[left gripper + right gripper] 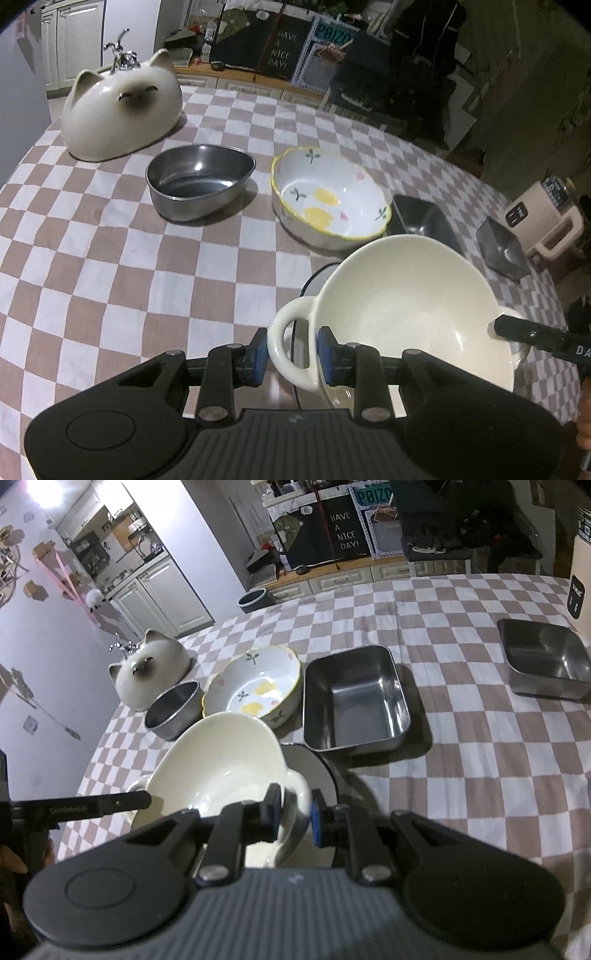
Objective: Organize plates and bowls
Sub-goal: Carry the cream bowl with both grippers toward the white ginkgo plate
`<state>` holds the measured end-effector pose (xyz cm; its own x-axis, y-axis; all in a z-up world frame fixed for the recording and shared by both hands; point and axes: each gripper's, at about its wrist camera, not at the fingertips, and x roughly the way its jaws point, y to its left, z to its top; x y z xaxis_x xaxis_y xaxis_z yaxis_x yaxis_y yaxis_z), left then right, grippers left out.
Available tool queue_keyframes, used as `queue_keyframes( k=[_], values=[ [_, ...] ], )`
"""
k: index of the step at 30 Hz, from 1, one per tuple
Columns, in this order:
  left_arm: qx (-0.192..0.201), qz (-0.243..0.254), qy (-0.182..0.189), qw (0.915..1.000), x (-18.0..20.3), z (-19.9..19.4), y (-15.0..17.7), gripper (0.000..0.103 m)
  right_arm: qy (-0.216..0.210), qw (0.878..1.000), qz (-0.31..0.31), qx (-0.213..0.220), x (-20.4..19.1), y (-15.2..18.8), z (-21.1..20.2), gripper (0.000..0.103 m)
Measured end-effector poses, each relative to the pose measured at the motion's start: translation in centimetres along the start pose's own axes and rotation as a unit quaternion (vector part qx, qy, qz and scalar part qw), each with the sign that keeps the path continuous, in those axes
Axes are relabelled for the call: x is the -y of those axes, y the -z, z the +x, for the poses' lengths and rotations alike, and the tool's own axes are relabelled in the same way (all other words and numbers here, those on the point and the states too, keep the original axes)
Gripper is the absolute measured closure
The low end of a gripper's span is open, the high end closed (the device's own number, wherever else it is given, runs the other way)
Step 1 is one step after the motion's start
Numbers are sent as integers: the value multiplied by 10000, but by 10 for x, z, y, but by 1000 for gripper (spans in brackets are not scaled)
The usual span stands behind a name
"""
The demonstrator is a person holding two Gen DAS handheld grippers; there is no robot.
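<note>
A cream two-handled bowl [402, 310] [218, 771] hangs tilted over a grey dark-rimmed plate [314, 278] [317, 771] on the checked tablecloth. My left gripper [291, 354] has its blue pads on either side of the bowl's left loop handle and looks shut on it. My right gripper [295, 814] is shut on the opposite handle. Each gripper's black finger shows at the far rim in the other wrist view. A flowered bowl [328, 199] [255, 694] and an oval steel bowl [199, 184] [173, 712] stand just behind.
A cat-shaped ceramic piece [118, 110] [147, 672] sits at the far left. Two steel rectangular trays [354, 701] [543, 661] lie to the right, near a beige appliance [543, 218]. The table edge [96, 746] runs close on the left.
</note>
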<state>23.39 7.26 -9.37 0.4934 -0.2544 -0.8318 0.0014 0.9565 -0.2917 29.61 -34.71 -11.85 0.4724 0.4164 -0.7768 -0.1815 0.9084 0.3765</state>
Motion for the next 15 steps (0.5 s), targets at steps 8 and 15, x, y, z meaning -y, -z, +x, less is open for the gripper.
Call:
queue_keyframes(
  k=[8, 15],
  values=[
    [-275, 132, -102, 9995, -1, 19, 3, 70, 170, 9996, -142, -149, -6, 2, 7, 83],
    [-401, 225, -159, 9988, -1, 27, 5, 69, 282, 9990, -214, -287, -9, 3, 13, 83]
  ],
)
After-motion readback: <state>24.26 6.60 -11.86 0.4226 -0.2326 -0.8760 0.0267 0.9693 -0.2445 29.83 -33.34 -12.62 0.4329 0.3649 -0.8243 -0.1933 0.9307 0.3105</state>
